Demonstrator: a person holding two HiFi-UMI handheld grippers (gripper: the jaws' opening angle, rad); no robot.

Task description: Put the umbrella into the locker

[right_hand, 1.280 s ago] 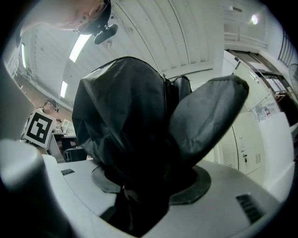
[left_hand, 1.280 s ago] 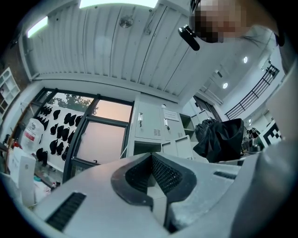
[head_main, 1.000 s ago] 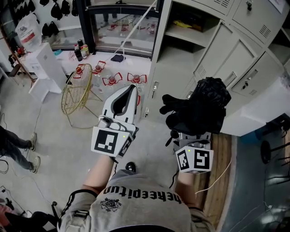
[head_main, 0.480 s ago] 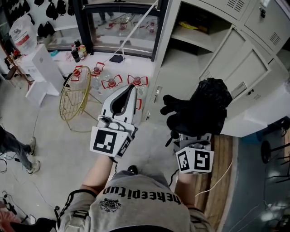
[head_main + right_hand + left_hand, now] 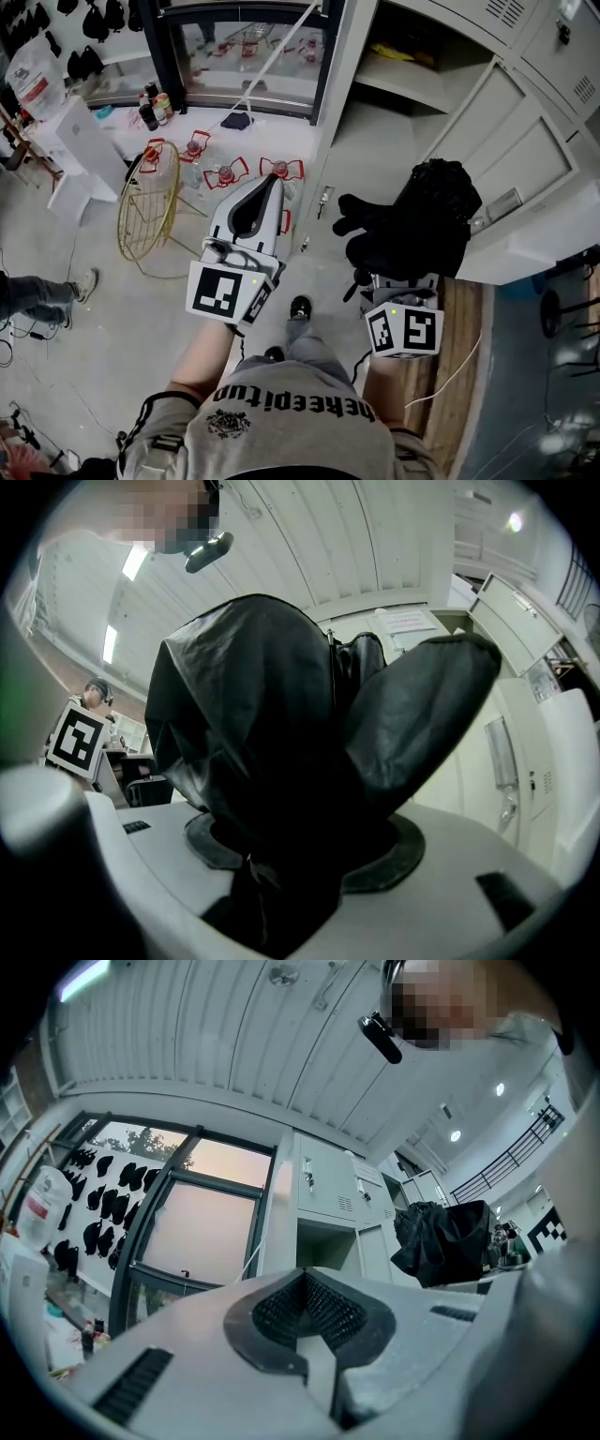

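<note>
Head view steep down; L/R gripper views face up; all share lockers (image 5: 497,131).

The grey floor (image 5: 112,309) bears a gold wire basket (image 5: 131,234), a white box (image 5: 80,150) and, seemingly, bottles (image 5: 225,173).

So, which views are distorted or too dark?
Both gripper views are fisheye-bent with black corners; in the right gripper view the black umbrella swallows detail where the right gripper clamps it; the head view is evenly lit and sharp.
</note>
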